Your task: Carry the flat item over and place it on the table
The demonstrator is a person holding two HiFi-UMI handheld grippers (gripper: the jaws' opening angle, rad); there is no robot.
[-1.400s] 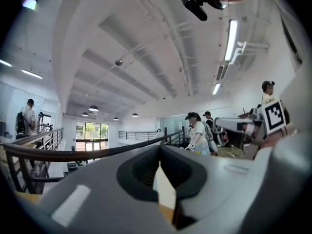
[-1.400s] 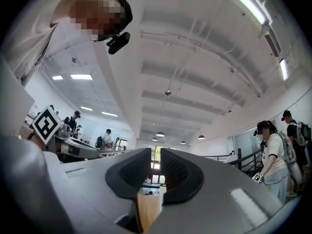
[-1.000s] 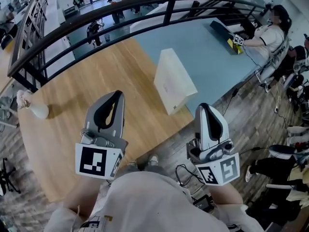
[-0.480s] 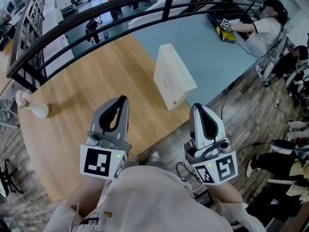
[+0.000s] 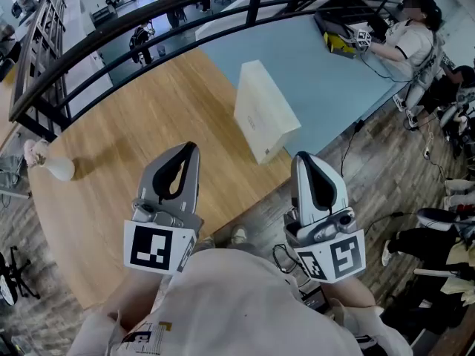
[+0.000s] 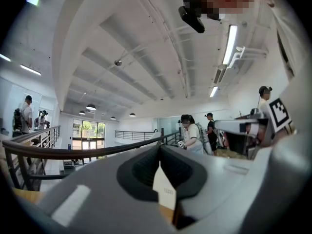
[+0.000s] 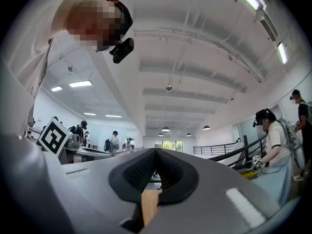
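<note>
Left tongs (image 5: 191, 147) and right tongs (image 5: 299, 157) hovering closed, empty, white box (image 5: 264, 119) standing on worktop (image 5: 111, 154), its far face hiding.

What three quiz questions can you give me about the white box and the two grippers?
1. True or false: the white box lies on the floor.
2. Part of the table is wood. What colour is the other part? A red, B blue, C green.
3. Fill in: the left gripper and the right gripper both have their jaws ____.
Key: 1 false; 2 B; 3 shut.
</note>
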